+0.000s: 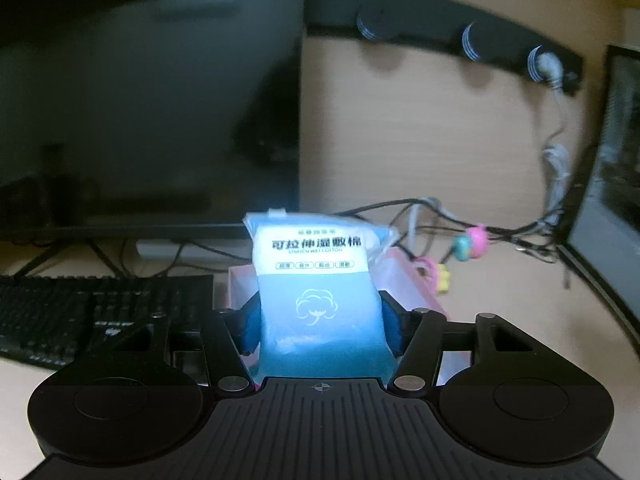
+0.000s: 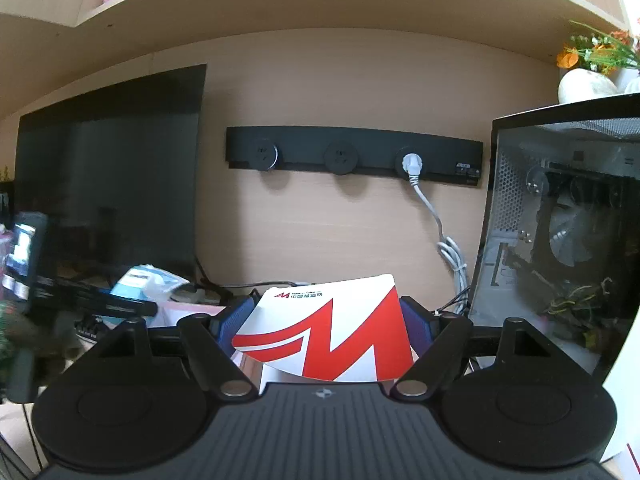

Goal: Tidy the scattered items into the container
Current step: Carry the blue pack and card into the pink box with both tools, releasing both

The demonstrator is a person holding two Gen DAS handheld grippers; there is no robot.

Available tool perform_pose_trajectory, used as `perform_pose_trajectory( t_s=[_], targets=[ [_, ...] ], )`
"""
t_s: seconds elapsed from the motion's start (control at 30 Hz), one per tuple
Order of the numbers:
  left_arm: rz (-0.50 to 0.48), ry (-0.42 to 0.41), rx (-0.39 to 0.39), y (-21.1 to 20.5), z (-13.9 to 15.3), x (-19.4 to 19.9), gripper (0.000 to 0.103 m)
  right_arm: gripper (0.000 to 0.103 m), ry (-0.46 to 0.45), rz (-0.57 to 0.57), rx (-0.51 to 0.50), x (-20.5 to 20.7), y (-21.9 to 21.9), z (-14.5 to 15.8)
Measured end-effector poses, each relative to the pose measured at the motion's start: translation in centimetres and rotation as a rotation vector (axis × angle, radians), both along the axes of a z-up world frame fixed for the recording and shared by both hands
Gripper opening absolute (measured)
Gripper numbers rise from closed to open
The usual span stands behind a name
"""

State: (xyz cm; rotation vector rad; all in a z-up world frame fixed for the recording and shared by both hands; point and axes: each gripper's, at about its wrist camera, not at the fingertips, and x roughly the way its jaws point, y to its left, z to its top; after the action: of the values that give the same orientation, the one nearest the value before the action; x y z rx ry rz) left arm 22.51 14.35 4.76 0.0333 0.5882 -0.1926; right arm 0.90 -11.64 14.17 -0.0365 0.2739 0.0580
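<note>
Desk point(image 1: 520, 312), pink box point(image 1: 404, 280) behind; left gripper point(image 1: 320, 320) clamps cotton-pad pack point(image 1: 320, 280); right gripper point(image 2: 324, 320) clamps red-white card point(image 2: 332, 332).

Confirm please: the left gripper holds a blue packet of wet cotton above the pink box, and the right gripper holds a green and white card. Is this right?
Not quite. The card in the right gripper is red and white, not green, as the right wrist view shows. The rest stands: the left gripper holds the blue packet of wet cotton above the pink box.
</note>
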Motion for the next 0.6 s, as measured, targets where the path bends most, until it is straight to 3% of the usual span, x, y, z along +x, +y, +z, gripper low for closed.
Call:
perform_pose_trajectory(
  t_s=[0.1,0.13,0.23,0.4,0.6],
  targets=[
    [0.041,0.075,0.026,-0.1,-2.2,1.6,0.080,0.078,0.008,0.032,0.023,1.5,-0.6,0.1],
    [0.052,0.097,0.020,0.0,-2.6,1.3,0.081,0.078,0.010,0.045,0.025,2.1,-0.6,0.0],
    [0.062,0.106,-0.018,0.7,-2.7,-1.8,0.096,0.078,0.032,0.096,0.047,4.4,-0.6,-0.3],
    [0.102,0.150,-0.075,0.3,-3.0,-8.2,0.097,0.079,0.132,0.246,0.141,10.1,0.5,-1.6],
    [0.148,0.230,-0.078,-1.4,-4.2,-13.5,0.098,0.078,0.294,0.399,0.252,17.7,4.5,-4.2]
  ],
)
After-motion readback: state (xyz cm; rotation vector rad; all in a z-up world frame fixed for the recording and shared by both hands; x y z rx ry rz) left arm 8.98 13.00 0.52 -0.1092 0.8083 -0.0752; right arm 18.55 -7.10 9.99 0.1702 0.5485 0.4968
